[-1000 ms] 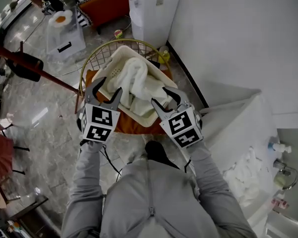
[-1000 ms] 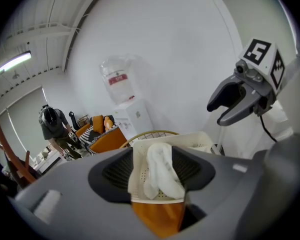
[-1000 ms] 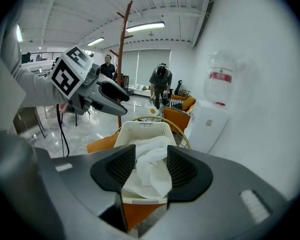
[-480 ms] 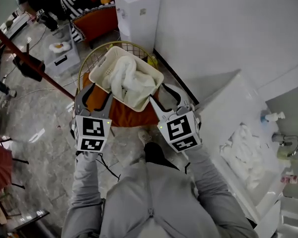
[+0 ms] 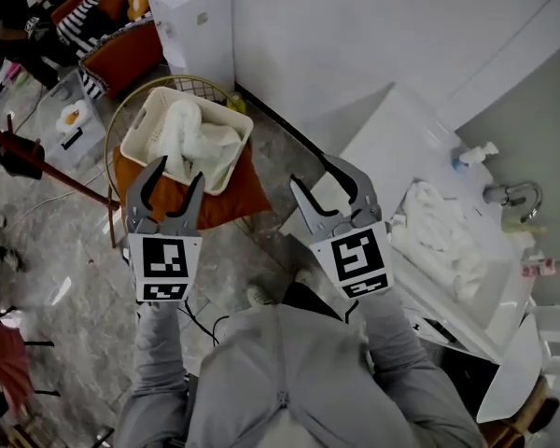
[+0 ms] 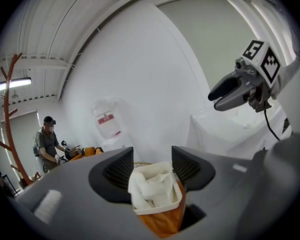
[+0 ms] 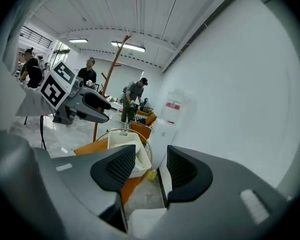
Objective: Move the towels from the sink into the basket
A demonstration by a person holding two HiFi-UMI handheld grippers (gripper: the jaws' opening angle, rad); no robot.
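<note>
The left gripper (image 5: 175,183) hangs in the air with its jaws apart and nothing between them; its own view shows the basket only far off through the gap. The right gripper (image 5: 322,192) is held level with it, jaws likewise parted and empty, over the floor just beside the near left corner of the white sink unit (image 5: 378,147). Both are carried on grey-sleeved arms, well apart from each other.

Beyond the left gripper, the cream basket (image 5: 136,127) sits on an orange cushion (image 5: 235,194), tilted slightly, with a white towel (image 5: 191,138) heaped inside and reaching up to its far rim. A white water dispenser (image 5: 201,26) stands against the wall behind the basket.

To the right of the right gripper, more white towels (image 5: 443,245) lie crumpled in the sink (image 5: 497,283), filling most of the basin. A faucet (image 5: 506,194) rises at the sink's far edge, with a small bottle (image 5: 473,152) near it on the counter's back edge.
</note>
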